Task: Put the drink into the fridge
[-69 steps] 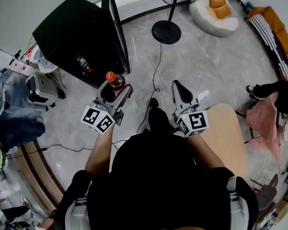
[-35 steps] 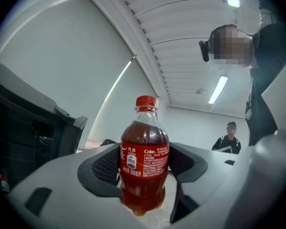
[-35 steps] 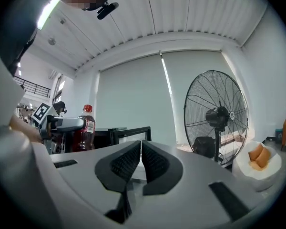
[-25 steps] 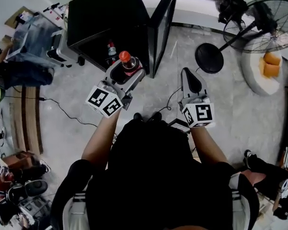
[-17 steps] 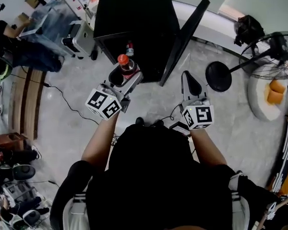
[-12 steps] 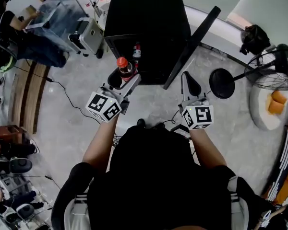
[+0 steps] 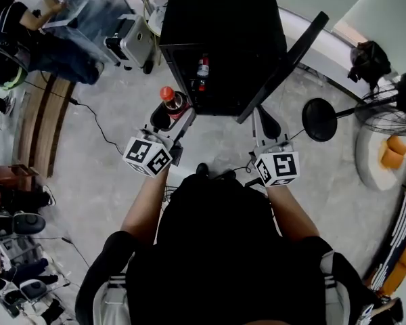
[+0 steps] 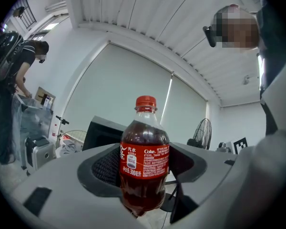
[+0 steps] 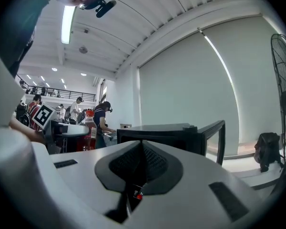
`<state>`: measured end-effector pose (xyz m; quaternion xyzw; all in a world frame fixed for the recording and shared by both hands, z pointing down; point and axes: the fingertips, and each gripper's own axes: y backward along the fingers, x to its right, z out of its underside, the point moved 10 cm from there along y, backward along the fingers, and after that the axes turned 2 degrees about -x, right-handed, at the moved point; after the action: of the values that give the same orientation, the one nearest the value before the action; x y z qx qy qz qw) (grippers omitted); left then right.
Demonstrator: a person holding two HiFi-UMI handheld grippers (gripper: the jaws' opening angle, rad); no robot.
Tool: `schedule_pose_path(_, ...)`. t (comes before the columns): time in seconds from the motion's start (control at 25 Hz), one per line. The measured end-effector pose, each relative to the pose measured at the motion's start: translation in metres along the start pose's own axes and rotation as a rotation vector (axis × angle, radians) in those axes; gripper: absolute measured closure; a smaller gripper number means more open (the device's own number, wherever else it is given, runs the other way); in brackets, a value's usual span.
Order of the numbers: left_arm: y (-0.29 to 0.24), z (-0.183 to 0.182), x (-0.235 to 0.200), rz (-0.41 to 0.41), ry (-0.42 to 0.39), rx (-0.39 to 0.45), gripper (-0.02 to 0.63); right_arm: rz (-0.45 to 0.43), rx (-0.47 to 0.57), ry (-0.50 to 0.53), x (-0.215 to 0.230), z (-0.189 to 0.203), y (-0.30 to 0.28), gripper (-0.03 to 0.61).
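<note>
i see the black fridge (image 7: pixel 223 19) with its door (image 7: pixel 283 68) swung open to the right, and inside it a small bottle (image 7: pixel 203 67) with a red label stands upright on a shelf. the drink (image 7: pixel 169 101), a red-capped cola bottle, is outside the fridge, just in front of the opening. it is upright and pinched around its body by my left hand-held gripper (image 7: pixel 172 111). my right hand-held gripper (image 7: pixel 264 119) has its jaws pressed together with nothing between them, in front of the open door. only the head view shows the bottle in the fridge. the left gripper view shows the drink's label print and dark liquid close up. the right gripper view shows the fridge's top and the door edge-on, with the drink off to its left.
</note>
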<state>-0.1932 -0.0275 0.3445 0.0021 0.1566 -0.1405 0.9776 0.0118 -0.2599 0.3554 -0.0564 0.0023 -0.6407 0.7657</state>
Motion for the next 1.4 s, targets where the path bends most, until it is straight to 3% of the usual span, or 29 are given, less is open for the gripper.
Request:
schedule_pose_path(0.6, -0.049, 0.035, -0.014, 0.021, -0.032, -0.053, 0.298, 0.023, -0.036, -0.016, 0.019, 0.029, -0.036, 0.553)
schedule_pose_path(1.08, -0.148, 0.142, -0.062, 0.014, -0.039, -0.076, 0.298, 0.084, -0.075, -0.082, 0.062, 0.139, -0.120, 0.554)
schedule_pose_path(1.4, -0.199, 0.202, -0.104, -0.013, -0.099, -0.073, 0.298, 0.092, -0.060, -0.095, 0.083, 0.197, -0.179, 0.554)
